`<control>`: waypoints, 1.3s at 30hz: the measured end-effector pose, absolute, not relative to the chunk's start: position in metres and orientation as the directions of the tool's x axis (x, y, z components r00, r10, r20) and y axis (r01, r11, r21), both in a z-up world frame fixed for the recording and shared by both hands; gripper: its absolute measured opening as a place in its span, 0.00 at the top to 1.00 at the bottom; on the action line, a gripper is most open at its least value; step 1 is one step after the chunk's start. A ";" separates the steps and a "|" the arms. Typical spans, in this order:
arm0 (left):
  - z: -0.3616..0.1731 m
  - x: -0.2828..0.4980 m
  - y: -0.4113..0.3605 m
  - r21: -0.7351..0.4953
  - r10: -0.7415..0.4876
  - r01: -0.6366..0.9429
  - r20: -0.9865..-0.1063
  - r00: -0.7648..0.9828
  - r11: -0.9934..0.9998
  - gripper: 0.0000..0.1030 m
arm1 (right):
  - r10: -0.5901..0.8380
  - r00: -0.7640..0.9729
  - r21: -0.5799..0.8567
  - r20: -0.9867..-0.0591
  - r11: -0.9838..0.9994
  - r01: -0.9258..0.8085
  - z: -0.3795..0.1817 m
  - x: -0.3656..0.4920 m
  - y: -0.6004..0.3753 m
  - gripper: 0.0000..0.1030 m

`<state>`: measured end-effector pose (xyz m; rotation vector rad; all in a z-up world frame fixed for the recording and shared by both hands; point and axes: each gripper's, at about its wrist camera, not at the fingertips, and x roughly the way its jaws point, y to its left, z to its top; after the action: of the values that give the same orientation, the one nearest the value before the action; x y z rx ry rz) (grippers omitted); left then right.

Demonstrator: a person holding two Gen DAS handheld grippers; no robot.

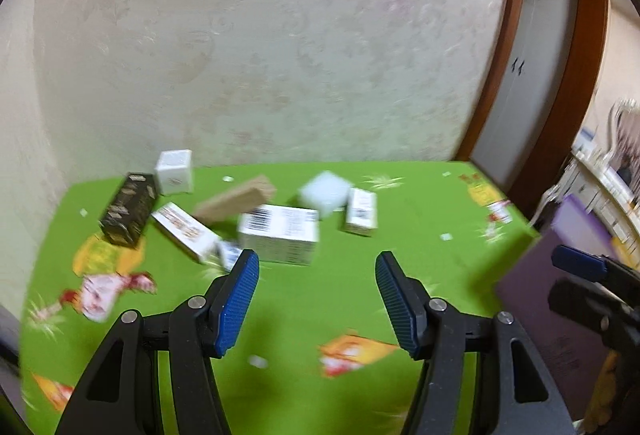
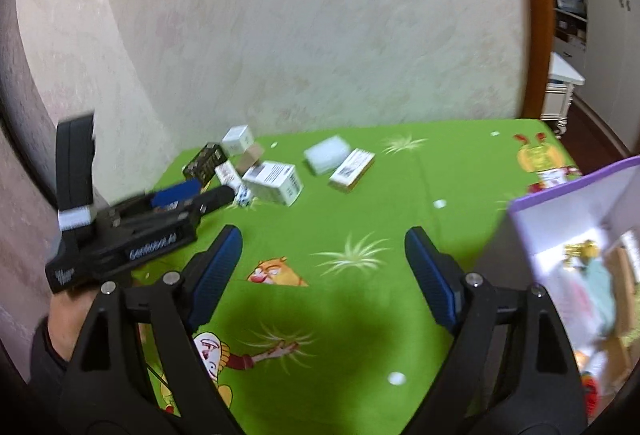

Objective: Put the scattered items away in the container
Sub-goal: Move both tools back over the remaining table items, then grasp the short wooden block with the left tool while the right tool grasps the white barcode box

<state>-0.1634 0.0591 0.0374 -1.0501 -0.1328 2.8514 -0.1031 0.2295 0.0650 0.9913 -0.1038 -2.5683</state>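
Note:
Several small boxes lie scattered at the far left of the green tablecloth: a black box, a white cube, a brown box, a barcoded white box, a translucent white box and a small white box. My left gripper hovers open and empty just short of the barcoded box. My right gripper is open and empty over bare cloth, further from the boxes. The purple container stands at the right, beside the right gripper.
A patterned wall runs close behind the table. The left gripper and the hand holding it show at the left of the right wrist view. The table's right edge drops off toward a doorway. Several items lie inside the container.

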 end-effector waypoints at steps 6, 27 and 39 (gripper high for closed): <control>0.023 -0.201 0.056 0.063 0.033 -0.102 -0.669 -0.742 -0.993 0.41 | -0.368 -0.651 0.177 -0.664 -0.923 0.341 0.033 -0.126 0.205 0.18; 0.013 -0.244 0.011 0.058 0.026 -0.082 -0.644 -0.765 -0.995 0.69 | -0.387 -0.650 0.101 -0.654 -0.896 0.432 -0.001 -0.193 0.149 0.12; 0.009 -0.210 -0.069 -0.248 0.124 0.046 -0.627 -0.769 -0.968 0.79 | -0.331 -0.673 -0.100 -0.662 -0.850 0.517 -0.002 -0.224 0.093 0.11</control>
<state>-0.2099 -0.0687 0.0093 -1.0517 -0.3890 2.8898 -0.2238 0.0927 -0.0020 0.9041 0.3873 -2.4796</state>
